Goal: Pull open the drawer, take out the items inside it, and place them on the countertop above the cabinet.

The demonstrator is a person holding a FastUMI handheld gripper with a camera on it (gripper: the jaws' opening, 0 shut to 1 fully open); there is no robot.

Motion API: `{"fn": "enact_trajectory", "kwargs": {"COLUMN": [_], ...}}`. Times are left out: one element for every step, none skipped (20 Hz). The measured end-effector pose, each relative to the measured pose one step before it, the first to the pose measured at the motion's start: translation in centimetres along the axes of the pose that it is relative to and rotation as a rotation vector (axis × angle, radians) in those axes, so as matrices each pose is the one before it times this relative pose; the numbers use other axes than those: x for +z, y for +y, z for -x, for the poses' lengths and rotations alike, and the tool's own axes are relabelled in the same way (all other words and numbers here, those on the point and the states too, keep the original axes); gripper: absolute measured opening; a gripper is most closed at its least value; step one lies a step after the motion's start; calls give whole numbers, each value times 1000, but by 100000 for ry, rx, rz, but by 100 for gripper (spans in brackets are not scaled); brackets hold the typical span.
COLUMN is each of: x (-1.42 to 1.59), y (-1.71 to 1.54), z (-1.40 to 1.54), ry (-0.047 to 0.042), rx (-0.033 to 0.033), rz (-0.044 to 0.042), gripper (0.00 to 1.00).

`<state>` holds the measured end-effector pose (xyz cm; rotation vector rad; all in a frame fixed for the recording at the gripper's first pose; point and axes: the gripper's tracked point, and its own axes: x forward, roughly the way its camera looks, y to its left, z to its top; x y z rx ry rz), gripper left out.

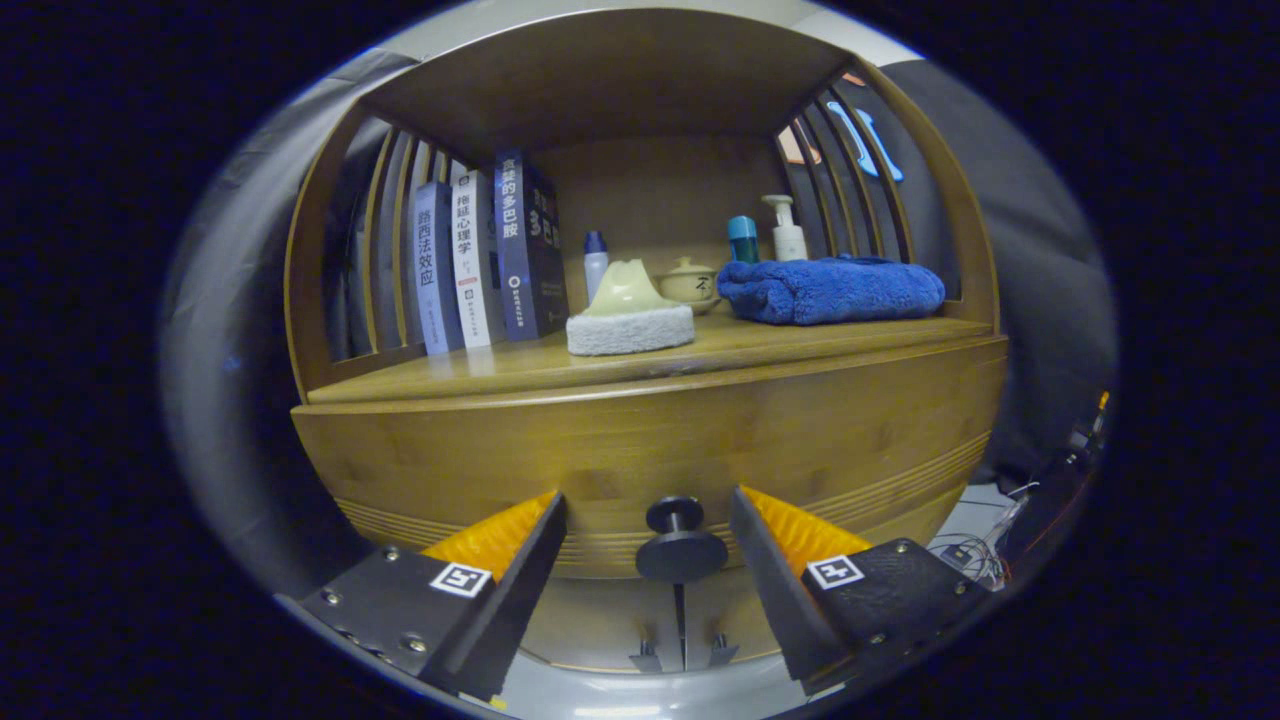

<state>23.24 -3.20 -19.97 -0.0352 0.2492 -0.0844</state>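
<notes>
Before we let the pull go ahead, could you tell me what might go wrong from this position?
The gripper is open, its fingers on either side of the drawer knob without touching it. The knob is small and round, so the fingers may slip off when closing or pulling. A hard tug could also shake the countertop, where the sponge sits near the front edge.

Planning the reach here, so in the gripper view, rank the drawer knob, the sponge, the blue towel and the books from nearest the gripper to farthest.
From the open gripper:
1. Drawer knob, between the fingers.
2. Sponge, at the countertop's front, just beyond the drawer.
3. Blue towel, right and slightly deeper.
4. Books, left; too close to the towel to call.
</notes>
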Motion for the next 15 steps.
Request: {"fn": "enact_trajectory", "kwargs": {"x": [-22, -64, -73, -53, 11, -194, -361, 2, 0, 148, 309, 311, 564, 804, 939], "y": [-76, -37, -18, -3, -27, 138, 314, 389, 63, -270, 187, 369, 393, 732, 650], "z": [-72, 124, -12, -69, -15, 66, 250, 441, 607, 712, 985, 1141, 1289, 1286, 1490], "ry": [251, 18, 568, 806, 994, 2077, 2701, 1411, 1123, 241, -3, 126, -683, -1483, -1914], "rx": [-16, -60, -325, -210, -115, 624, 1668, 2025, 391, -413, 632, 888, 1318, 2196, 1740], "rz": [867, 1136, 1273, 867, 365, 323, 67, -198, 954, 1083, 760, 137, -846, -746, -381], "gripper": [99, 99, 99, 99, 99, 99, 99, 99, 99, 99, 99, 99, 99, 99, 99]}}
